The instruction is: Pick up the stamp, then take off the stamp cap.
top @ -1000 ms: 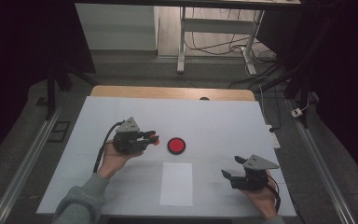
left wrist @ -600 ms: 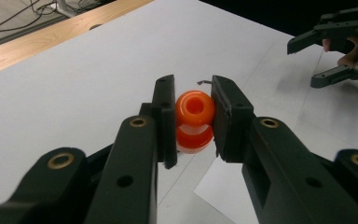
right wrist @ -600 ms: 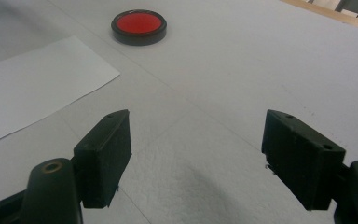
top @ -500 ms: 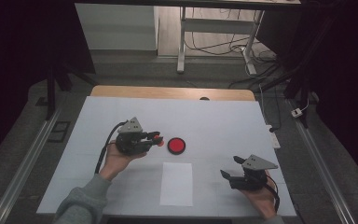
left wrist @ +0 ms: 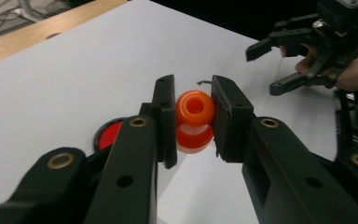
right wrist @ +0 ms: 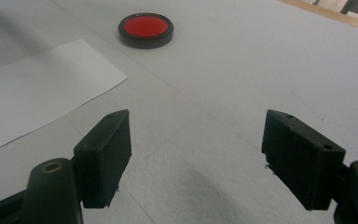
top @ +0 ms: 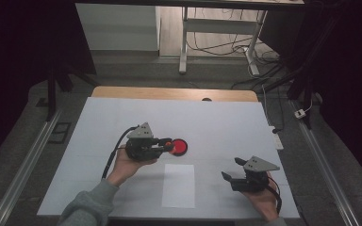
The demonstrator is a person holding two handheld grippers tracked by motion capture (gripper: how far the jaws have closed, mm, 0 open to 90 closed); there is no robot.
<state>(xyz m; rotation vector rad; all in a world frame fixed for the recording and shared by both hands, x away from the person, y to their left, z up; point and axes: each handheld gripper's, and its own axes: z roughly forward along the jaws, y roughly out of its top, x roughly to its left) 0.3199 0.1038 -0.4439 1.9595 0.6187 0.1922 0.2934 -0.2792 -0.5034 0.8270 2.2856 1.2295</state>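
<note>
Left tool [left wrist: 192, 119]: clamped on an orange spool [left wrist: 194, 119], lifted near the surface's middle.
Right tool [right wrist: 196, 158]: jaws wide apart, near the front right corner.
Red disc [top: 179, 147]: just beside the left tool.
White sheet [top: 178, 185]: front edge, centre.

Table layout, from the high view

A mat [top: 122, 117] covers most of the table [top: 169, 92], whose bare far edge shows beyond it. A disc [top: 179, 147] lies near the mat's middle, and a sheet of paper [top: 178, 185] lies nearer than it, toward the near edge. The left gripper [top: 168, 145] sits just left of the disc, with a spool [left wrist: 194, 120] between its jaws. The right gripper [top: 232, 170] is well to the right of the paper, near the mat's near right corner, apart from both disc and paper.
</note>
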